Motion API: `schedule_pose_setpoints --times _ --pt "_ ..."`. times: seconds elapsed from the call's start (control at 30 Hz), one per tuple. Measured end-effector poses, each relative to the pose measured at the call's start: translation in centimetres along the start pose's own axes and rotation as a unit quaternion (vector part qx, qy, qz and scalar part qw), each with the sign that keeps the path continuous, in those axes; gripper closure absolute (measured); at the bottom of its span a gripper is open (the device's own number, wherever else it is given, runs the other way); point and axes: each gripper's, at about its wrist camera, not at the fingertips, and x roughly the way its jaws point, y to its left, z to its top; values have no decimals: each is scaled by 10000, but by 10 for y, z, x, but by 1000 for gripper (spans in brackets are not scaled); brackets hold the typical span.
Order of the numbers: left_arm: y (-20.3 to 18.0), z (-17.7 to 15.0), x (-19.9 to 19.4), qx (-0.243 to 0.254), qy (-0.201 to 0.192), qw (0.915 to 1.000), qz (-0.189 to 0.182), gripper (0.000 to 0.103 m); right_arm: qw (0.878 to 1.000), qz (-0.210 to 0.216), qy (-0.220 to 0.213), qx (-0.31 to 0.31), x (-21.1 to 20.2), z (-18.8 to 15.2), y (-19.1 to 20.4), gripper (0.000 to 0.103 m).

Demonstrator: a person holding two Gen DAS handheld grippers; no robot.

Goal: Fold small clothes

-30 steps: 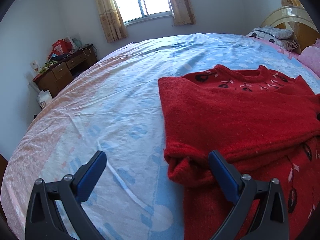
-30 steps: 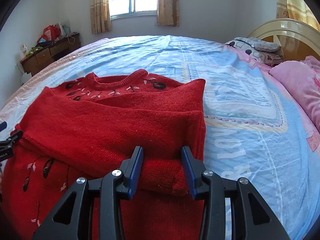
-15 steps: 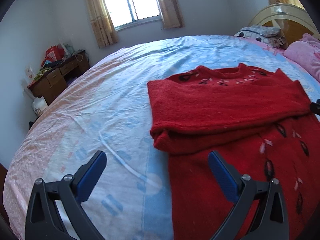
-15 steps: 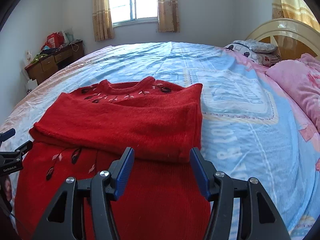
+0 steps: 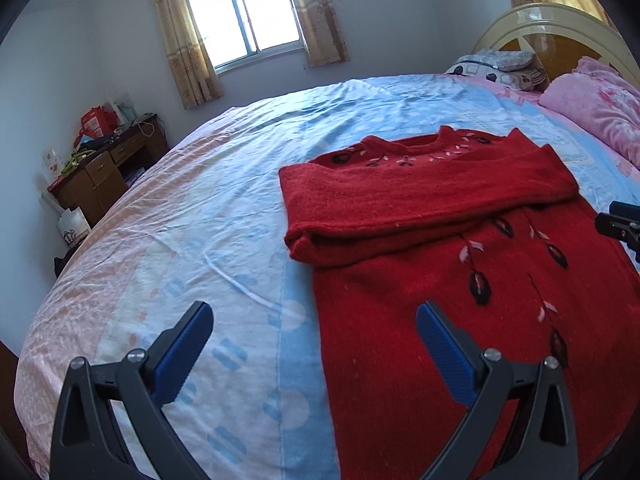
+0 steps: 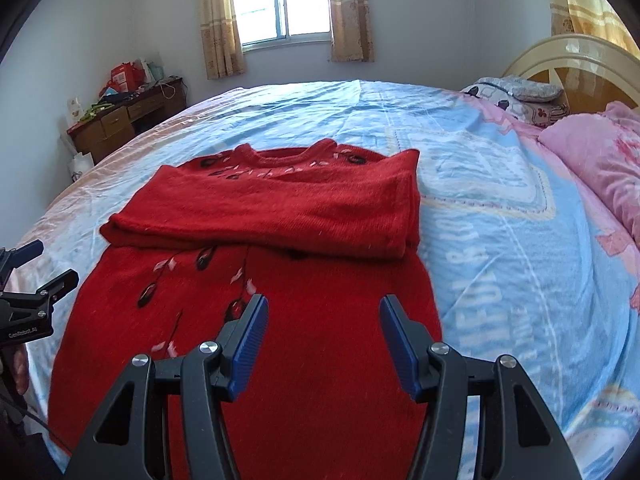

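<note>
Both grippers, left (image 5: pixel 314 344) and right (image 6: pixel 320 340), hang wide and empty above the sweater's (image 6: pixel 280 320) hem; best pinch both hem corners together, lifting evenly toward the collar.

The red sweater (image 6: pixel 280 208) is a fuzzy, matt knit. The bed sheet (image 5: pixel 224 216) is thin, smooth, creased cloth. The gripper fingers (image 6: pixel 250 340) carry ribbed blue pads on matt black plastic. The desk (image 5: pixel 100 176) is brown wood; the headboard (image 6: pixel 576 64) is glossy.

Red sweater (image 6: pixel 280 208) on bed (image 6: pixel 500 184)
</note>
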Motion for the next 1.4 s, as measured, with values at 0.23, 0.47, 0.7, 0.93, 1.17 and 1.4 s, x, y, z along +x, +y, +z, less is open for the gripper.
schedule_pose_setpoints --times 0.23,0.47,0.7,0.93,1.17,1.4 --pt "-4 -14 -15 155 28 9999 -26 0 9999 81 114 47 -16 -15 5 44" --pt "-6 -24 -30 180 73 9997 -176 0 9998 86 193 42 -31 -33 8 44" --pt "-12 -37 -47 204 110 9992 -328 0 9991 139 397 90 -45 -54 8 44" --pt "-16 -55 -55 271 276 9982 -463 0 9981 140 597 92 -55 -74 6 44" --pt "-7 -78 -60 97 598 9958 -691 0 9965 37 830 127 -63 -97 -1 44" --pt "-4 -103 -59 -77 1085 9866 -1212 9 9951 -69 948 255 -75 -114 -11 44"
